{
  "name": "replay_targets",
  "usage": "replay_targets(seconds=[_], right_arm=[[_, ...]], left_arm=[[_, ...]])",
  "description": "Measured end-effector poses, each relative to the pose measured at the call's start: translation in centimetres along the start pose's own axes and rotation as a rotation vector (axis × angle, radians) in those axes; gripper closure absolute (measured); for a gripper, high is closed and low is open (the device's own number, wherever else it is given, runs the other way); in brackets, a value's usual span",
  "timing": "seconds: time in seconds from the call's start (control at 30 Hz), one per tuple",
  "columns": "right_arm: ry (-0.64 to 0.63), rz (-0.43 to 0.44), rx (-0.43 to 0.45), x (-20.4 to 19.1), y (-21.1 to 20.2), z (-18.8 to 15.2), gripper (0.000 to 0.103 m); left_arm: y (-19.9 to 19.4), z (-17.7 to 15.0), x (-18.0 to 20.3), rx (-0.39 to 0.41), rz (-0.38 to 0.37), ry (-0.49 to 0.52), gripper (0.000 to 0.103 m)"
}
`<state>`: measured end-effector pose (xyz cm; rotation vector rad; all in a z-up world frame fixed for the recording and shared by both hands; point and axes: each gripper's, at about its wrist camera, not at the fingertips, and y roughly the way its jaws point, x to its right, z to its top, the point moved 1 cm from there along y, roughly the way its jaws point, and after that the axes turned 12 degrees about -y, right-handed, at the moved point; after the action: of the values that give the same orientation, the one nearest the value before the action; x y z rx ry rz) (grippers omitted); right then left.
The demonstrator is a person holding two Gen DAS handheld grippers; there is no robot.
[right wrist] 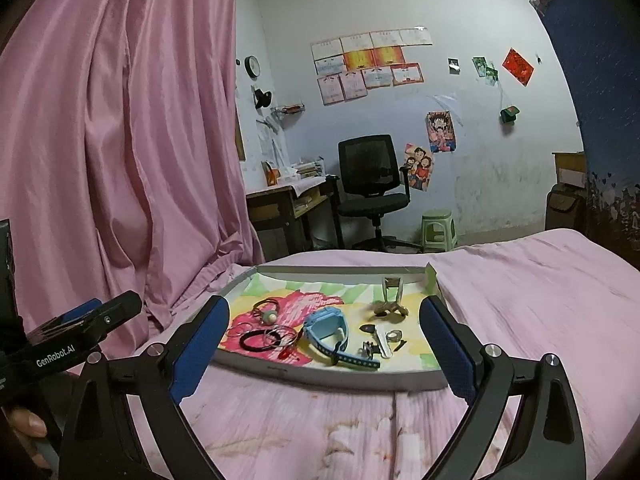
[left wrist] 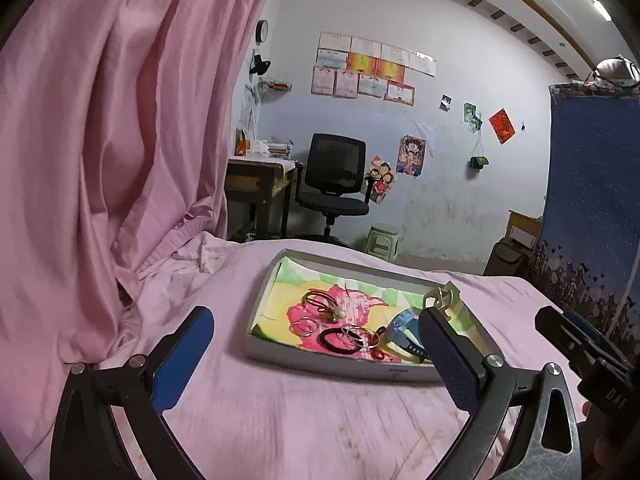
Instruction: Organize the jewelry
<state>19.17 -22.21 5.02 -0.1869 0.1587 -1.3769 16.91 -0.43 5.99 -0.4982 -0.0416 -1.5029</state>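
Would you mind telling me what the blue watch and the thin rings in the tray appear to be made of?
The blue watch looks like matte plastic or rubber: soft, dull, bendy strap. The thin rings look like polished metal, given their bright glints, though coated wire is possible.

watch strap (left wrist: 412, 347) behind fingers (left wrist: 452, 360), wall papers (right wrist: 368, 66) illegible

A shallow grey tray (right wrist: 320, 372) with a painted paper lining lies flat ahead of me on the pink bedding. In it lie a blue watch (right wrist: 326, 328) on its side, a black hair tie (right wrist: 256, 341) touching thin silver rings (right wrist: 282, 335), and a metal clip (right wrist: 392, 286) standing near the far wall.
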Motion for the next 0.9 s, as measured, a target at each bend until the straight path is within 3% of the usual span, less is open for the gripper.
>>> replay_targets(seconds=[0.57,0.9], right_arm=[[-0.032,-0.040,0.005,-1.4,-7.3,-2.4,0.009],[-0.058,-0.077,0.004,-2.6,-9.7,-4.1,0.009]], left_arm=[[-7.6,-3.1,-1.9,0.074,-0.003,0.038,0.000],[-9.7,-5.5,-2.8,0.077,0.003,0.064,0.000]])
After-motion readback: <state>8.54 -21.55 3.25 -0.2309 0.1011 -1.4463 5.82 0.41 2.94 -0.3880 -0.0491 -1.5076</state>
